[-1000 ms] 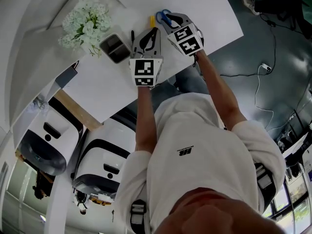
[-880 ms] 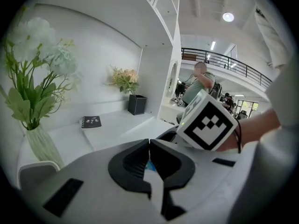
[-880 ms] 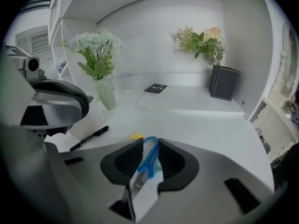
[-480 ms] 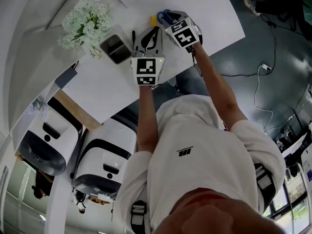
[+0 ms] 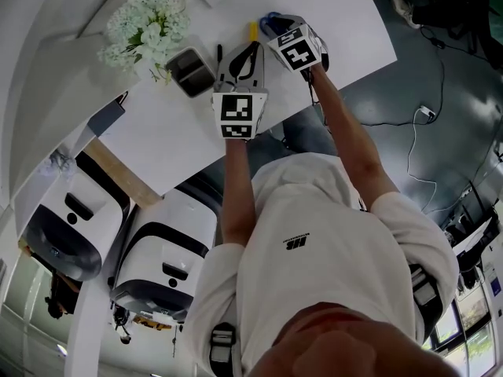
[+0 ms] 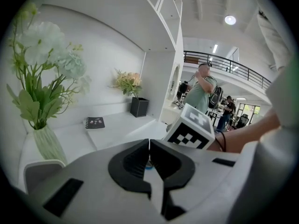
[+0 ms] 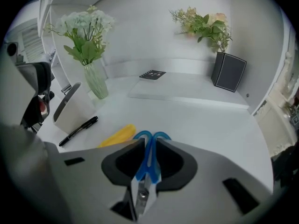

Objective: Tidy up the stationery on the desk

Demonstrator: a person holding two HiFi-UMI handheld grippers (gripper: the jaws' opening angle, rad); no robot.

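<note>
- Head view: left gripper (image 5: 247, 52) and right gripper (image 5: 272, 23) over the white desk (image 5: 346, 22), near a grey rectangular pen holder (image 5: 191, 71).
- Left gripper view: fingers (image 6: 133, 160) pressed together, apparently empty.
- Right gripper view: fingers (image 7: 124, 164) clamped on the blue-handled metal scissors (image 7: 148, 155), beside a yellow oblong item (image 7: 117, 135) and a black pen (image 7: 78, 130).

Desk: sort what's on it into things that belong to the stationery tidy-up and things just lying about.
Belongs to the job: scissors, clamped in the right gripper; black pen; yellow item; white holder.
Just there: vase of white flowers; black planter; notebook on the back ledge, though it may count.
</note>
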